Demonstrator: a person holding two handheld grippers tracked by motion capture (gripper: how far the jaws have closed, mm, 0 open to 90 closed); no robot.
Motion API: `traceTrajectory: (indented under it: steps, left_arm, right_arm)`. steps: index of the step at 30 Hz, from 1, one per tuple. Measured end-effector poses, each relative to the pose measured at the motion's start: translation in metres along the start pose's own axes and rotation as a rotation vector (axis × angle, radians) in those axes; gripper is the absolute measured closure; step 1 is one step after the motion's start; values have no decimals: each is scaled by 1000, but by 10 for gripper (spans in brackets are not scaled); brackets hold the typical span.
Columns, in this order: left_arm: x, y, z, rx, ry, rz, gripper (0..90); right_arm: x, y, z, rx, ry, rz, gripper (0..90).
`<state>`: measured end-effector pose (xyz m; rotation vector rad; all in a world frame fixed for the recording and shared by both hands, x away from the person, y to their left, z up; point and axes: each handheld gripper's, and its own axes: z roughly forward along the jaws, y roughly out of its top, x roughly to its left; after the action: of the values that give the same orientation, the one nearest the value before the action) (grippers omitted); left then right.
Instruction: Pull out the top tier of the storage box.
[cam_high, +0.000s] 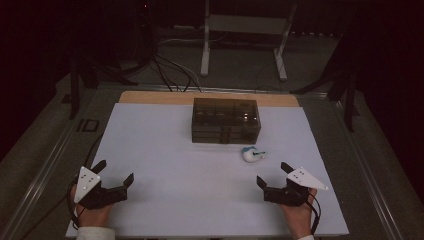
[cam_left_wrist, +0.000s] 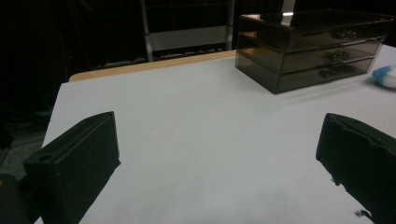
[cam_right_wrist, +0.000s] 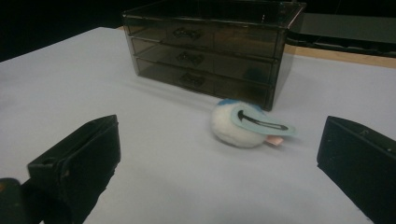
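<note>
A dark see-through drawer box (cam_high: 226, 120) with three drawers stands shut at the middle back of the white mat; it also appears as the drawer box (cam_left_wrist: 313, 46) and drawer box (cam_right_wrist: 210, 51). Just in front of its right corner lies a small white fluffy toy (cam_high: 253, 154) with a blue tag, seen close as the toy (cam_right_wrist: 238, 125) and at the edge as the toy (cam_left_wrist: 385, 76). My left gripper (cam_high: 116, 171) rests open at the mat's near left. My right gripper (cam_high: 272, 173) rests open at the near right, a short way in front of the toy. Nothing sits between either pair of jaws.
The white mat (cam_high: 165, 150) covers a wooden table whose far edge (cam_high: 165, 96) shows bare. Beyond it stand a white frame's legs (cam_high: 205, 50) and loose cables (cam_high: 170, 70) on the dark floor. Metal rails run along both sides of the table.
</note>
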<state>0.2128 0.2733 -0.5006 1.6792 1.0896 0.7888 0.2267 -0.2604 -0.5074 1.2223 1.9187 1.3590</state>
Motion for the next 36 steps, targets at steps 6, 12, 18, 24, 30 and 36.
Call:
traceTrajectory:
  steps: [6,12,18,24,30,36]
  left_arm:
    - [0,-1,1,1,-3,-2,6]
    - [-1,-1,1,0,-3,-1,6]
    - [-1,-1,1,-2,-5,-3,6]
    - [-1,-1,0,-3,-5,-4,6]
    - [-1,-1,0,-3,-4,-4,6]
    - [0,0,1,-3,-5,-2,6]
  right_arm:
    - [4,7,11,7,-29,4,0]
    - [8,12,20,4,-29,11,0]
    - [13,18,30,5,-29,2,0]
    - [16,24,41,-1,-31,16,0]
    - [20,30,51,-10,-40,6,0]
    - [28,36,62,-7,-49,-11,0]
